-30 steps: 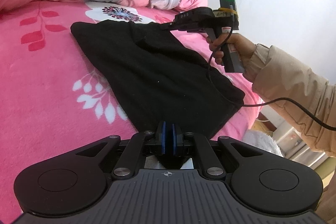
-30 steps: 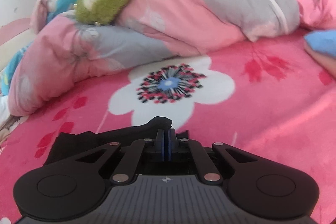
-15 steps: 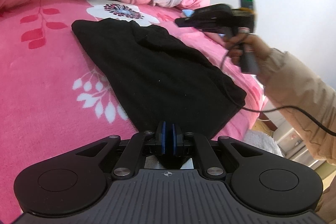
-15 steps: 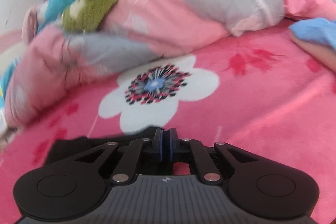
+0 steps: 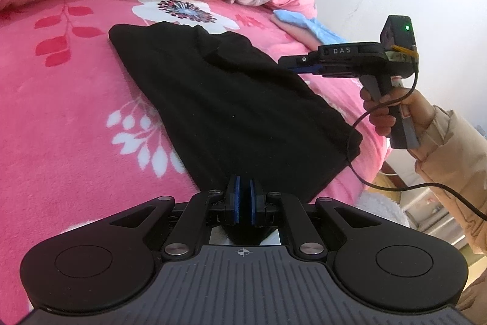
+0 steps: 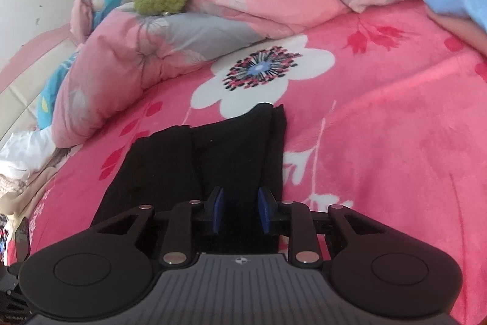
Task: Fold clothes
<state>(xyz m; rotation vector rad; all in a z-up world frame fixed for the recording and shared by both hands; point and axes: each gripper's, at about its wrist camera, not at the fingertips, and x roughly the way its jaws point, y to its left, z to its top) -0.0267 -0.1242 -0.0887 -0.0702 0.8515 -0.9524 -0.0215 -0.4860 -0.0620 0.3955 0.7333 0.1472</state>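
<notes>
Garment: black cloth [image 5: 231, 99] lies folded lengthwise near the bed's [image 5: 61, 118] right edge.
Left hand-held gripper [image 5: 243, 204]: pinching the near hem.
Right hand-held gripper [image 6: 240, 213]: parted, empty, above the cloth.
Risk: tugging the hem could undo the fold.

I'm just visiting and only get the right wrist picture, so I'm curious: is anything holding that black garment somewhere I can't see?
Observer: Yes. The left tool is shut on the near edge of the black garment.
Visitor: Is the tool in my picture touching the cloth?
Observer: It seems not. From the side, the right tool looks raised above the cloth's right edge.
Visitor: What carries it?
Observer: A hand in a beige sleeve grips its handle.
</notes>
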